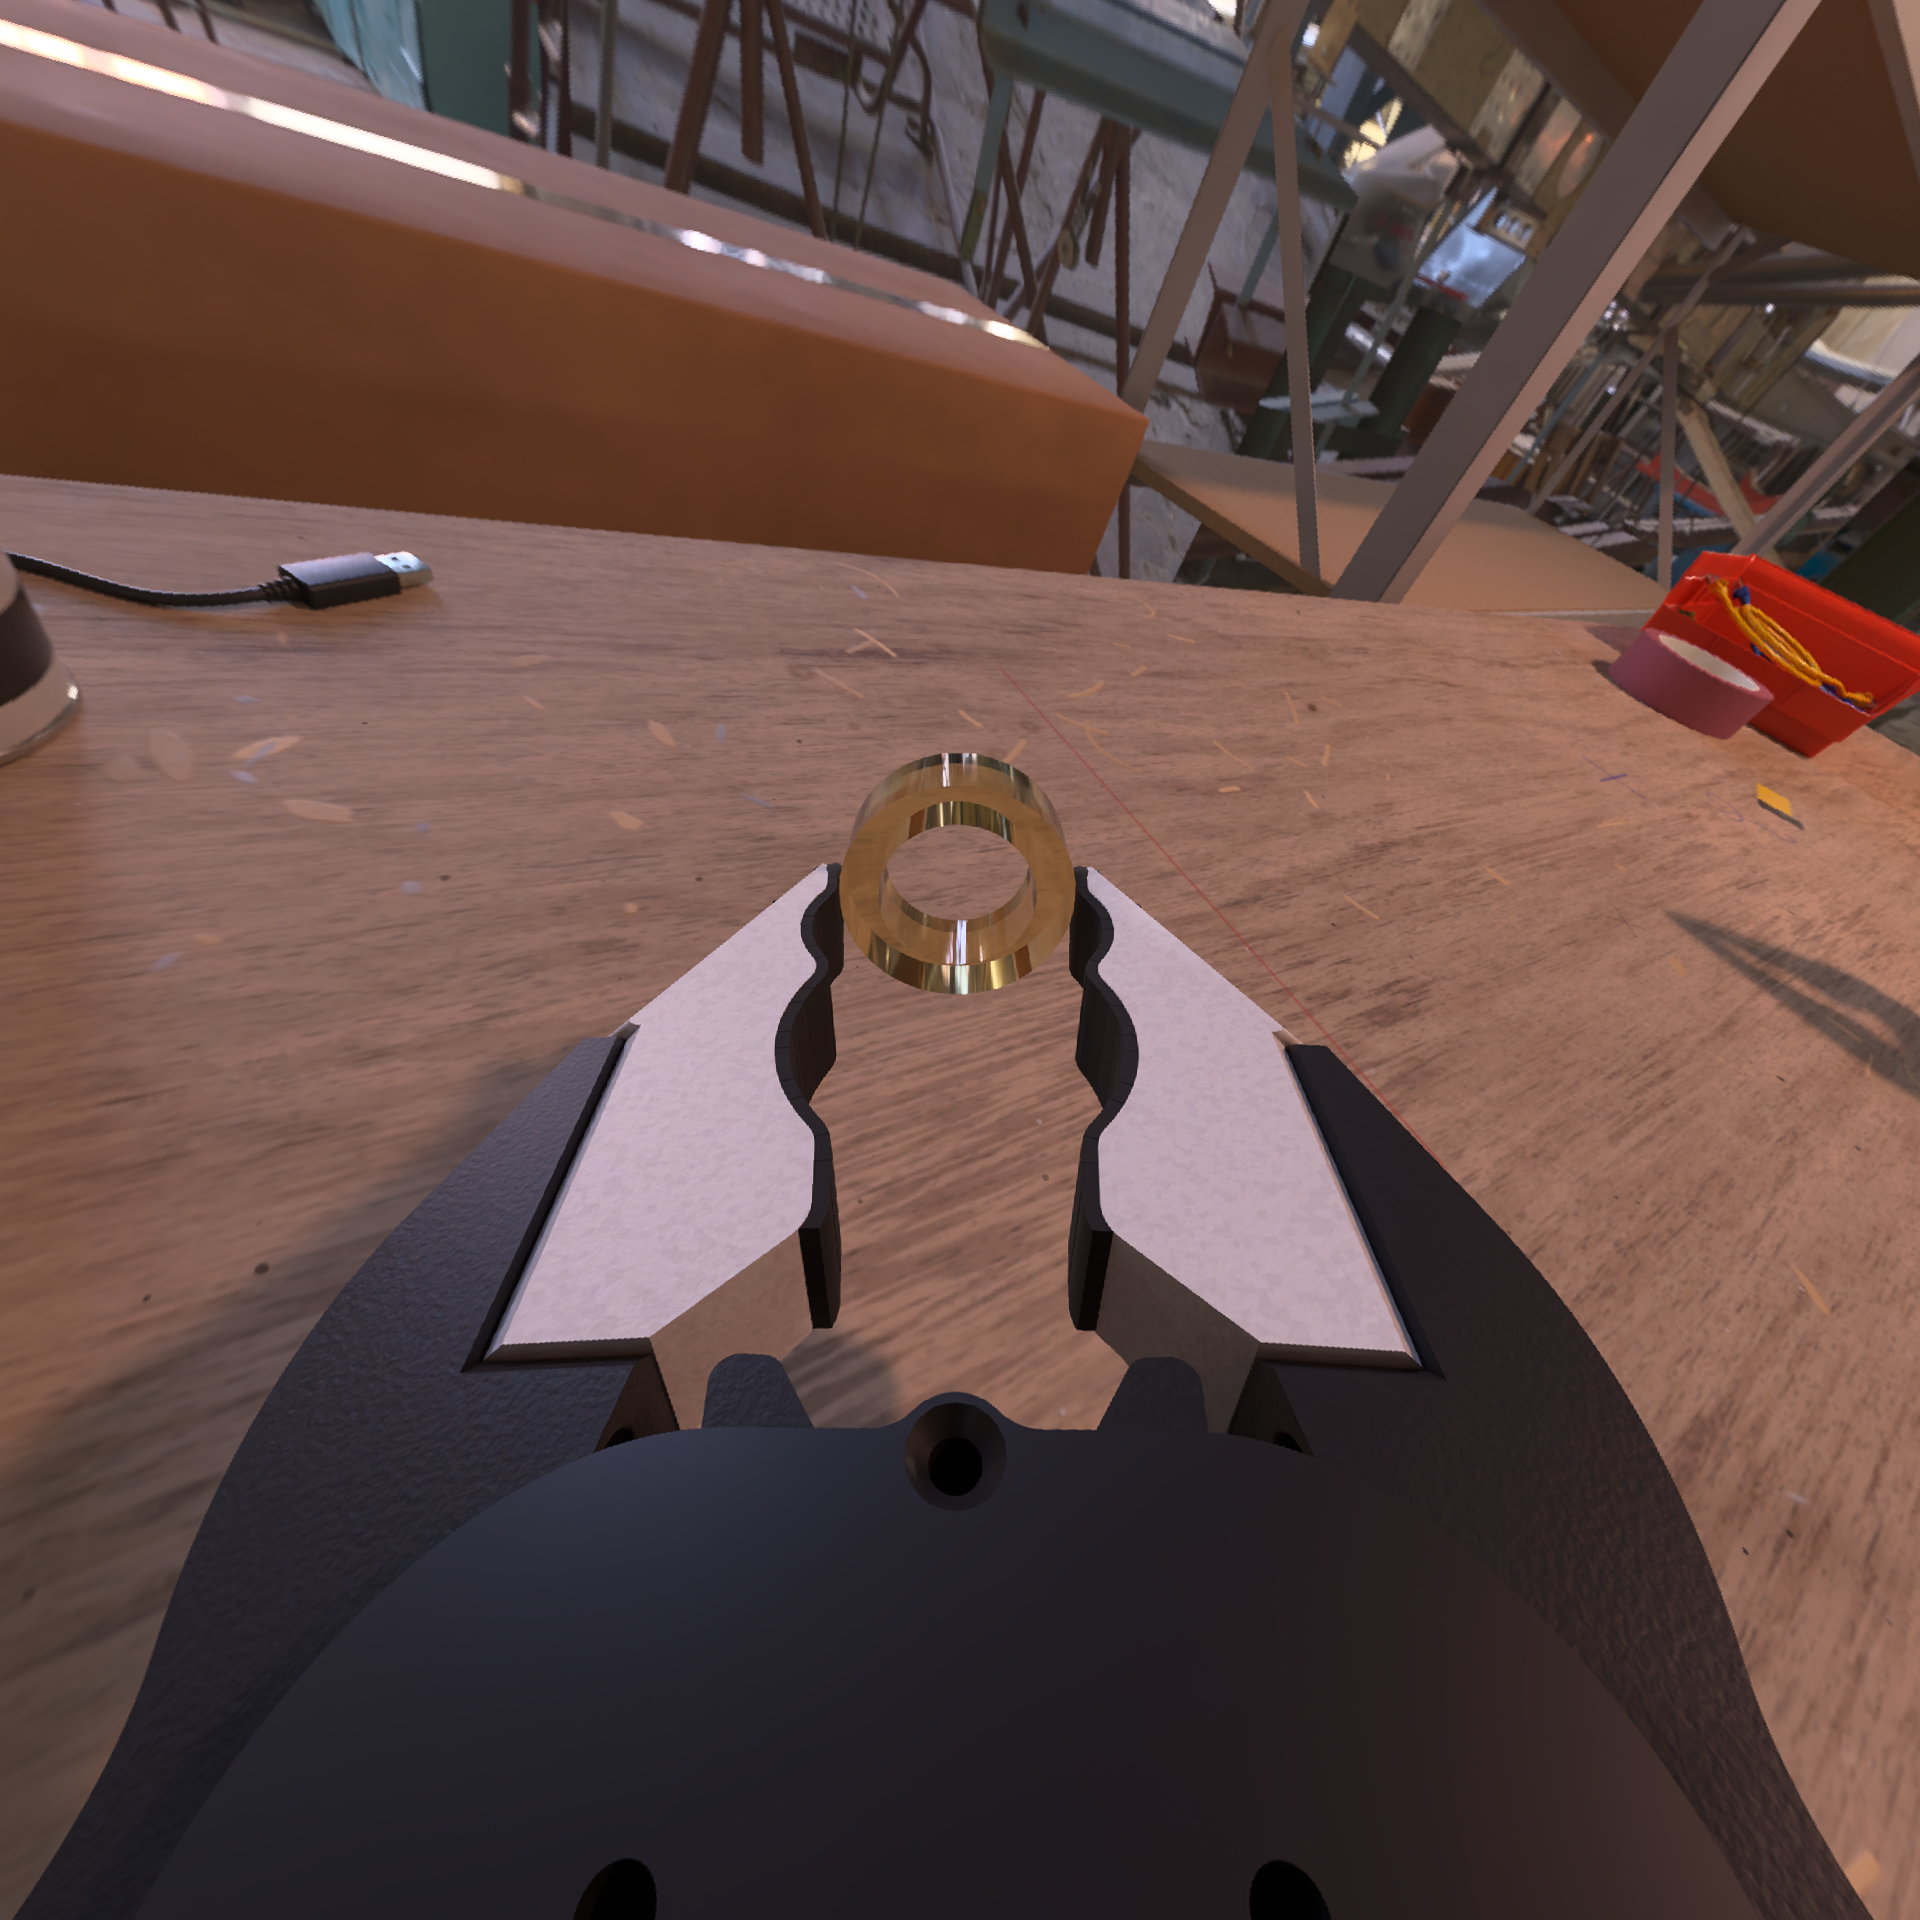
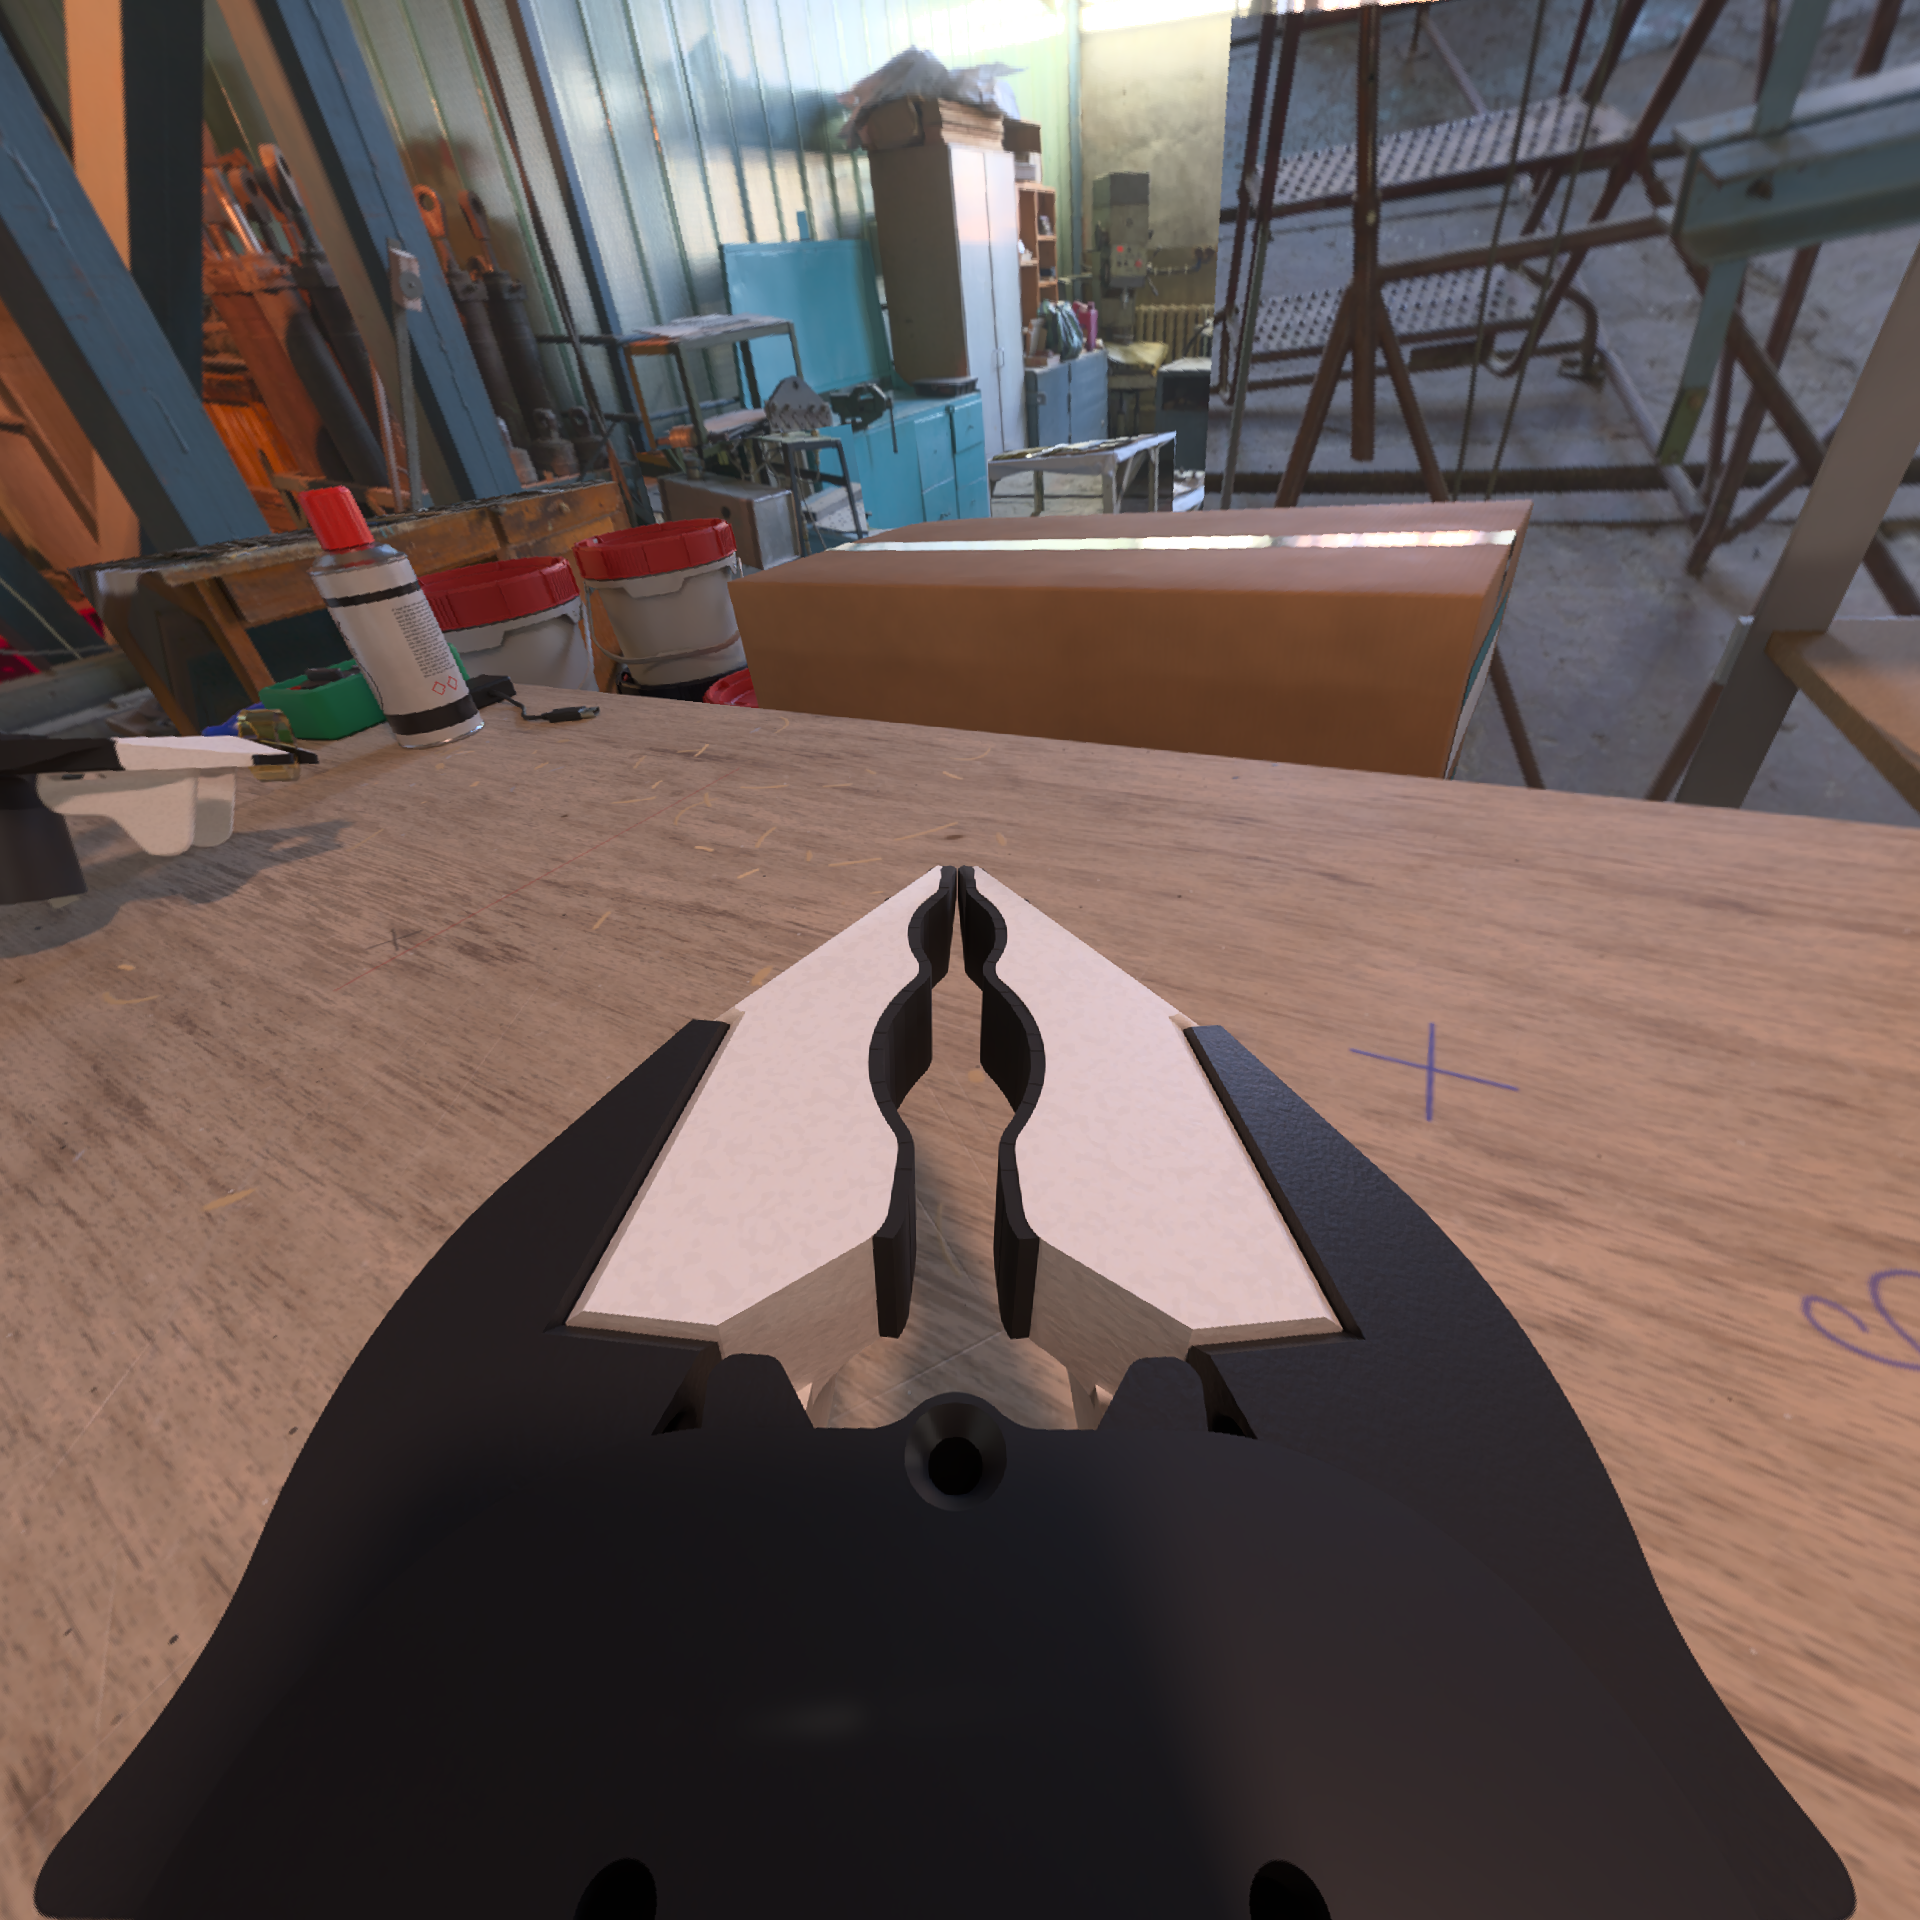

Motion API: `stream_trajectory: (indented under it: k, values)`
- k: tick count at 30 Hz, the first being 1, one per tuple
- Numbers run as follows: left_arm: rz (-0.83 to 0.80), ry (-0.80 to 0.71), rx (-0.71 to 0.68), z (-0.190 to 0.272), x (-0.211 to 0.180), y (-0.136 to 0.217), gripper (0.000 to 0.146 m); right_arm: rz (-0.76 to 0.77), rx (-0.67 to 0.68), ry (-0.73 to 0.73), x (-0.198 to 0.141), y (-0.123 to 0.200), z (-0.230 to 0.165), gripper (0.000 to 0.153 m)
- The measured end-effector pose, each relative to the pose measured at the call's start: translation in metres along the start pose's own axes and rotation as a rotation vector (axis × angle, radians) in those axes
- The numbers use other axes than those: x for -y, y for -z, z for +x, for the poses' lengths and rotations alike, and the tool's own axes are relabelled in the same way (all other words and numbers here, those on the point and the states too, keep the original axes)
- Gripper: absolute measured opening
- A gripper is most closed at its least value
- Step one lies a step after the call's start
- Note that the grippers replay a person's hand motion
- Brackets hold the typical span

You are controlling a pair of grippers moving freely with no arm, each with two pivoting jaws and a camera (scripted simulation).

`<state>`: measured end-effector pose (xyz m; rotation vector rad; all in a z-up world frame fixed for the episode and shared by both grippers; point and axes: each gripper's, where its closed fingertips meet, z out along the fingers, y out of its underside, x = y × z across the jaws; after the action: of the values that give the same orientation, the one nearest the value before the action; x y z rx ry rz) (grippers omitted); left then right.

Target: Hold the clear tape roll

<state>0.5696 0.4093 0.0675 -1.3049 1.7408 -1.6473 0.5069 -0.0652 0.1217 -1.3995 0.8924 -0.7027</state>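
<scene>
Pinching the clear tape roll (image 1: 957,875), left gripper (image 1: 954,909) above open tabletop (image 1: 1455,1039); right gripper (image 2: 956,873) closed, empty

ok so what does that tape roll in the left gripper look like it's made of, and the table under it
The clear tape roll, held in the left gripper, looks like glossy, amber-tinted transparent plastic film: the table shows through it and its rim glints. The table looks like unfinished plywood, matte, with visible grain, scuffs and splinters.

The scuffed plywood table (image 1: 1351,1143) carried a USB plug (image 1: 353,578) at upper left, pink tape (image 1: 1683,694) beside a red bin (image 1: 1839,665) at far right, and a cardboard box (image 2: 1122,655) behind. A spray can (image 2: 395,634) stood upper left in the right wrist view.
</scene>
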Motion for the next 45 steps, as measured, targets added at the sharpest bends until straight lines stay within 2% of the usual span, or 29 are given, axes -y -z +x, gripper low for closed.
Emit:
stream_trajectory:
  k: [4,9,13,18,24,27,32,41,45]
  values:
    - [0.076,-0.001,0.046,0.0,0.003,0.015,0.043,-0.015,0.014,-0.033,-0.004,-0.002,0.002,0.0]
    - [0.079,0.072,0.14,0.013,-0.018,0.03,0.043,-0.007,0.011,-0.046,-0.003,-0.001,0.002,0.0]
    - [0.072,0.041,0.119,0.027,-0.021,0.038,0.043,0.01,0.008,-0.048,-0.001,0.0,0.0,0.0]
    - [0.031,-0.064,0.118,0.022,-0.016,0.053,0.043,-0.018,-0.013,-0.028,-0.004,-0.004,-0.002,0.0]
    - [0.126,-0.257,0.142,0.008,-0.007,0.078,0.043,-0.014,-0.02,-0.026,-0.003,-0.003,-0.004,0.0]
    - [0.138,-0.285,0.123,0.005,-0.015,0.079,0.043,-0.017,-0.025,-0.025,-0.004,-0.003,-0.004,0.0]
    - [0.155,-0.209,0.051,0.011,-0.023,0.075,0.043,-0.015,-0.029,-0.024,-0.004,0.0,-0.005,0.0]
    - [0.178,-0.264,0.059,0.012,-0.021,0.063,0.043,-0.012,-0.057,0.008,0.0,0.007,-0.006,0.0]
    - [0.17,-0.208,0.065,0.0,-0.018,0.064,0.043,-0.017,-0.071,0.023,0.001,0.009,-0.005,0.0]
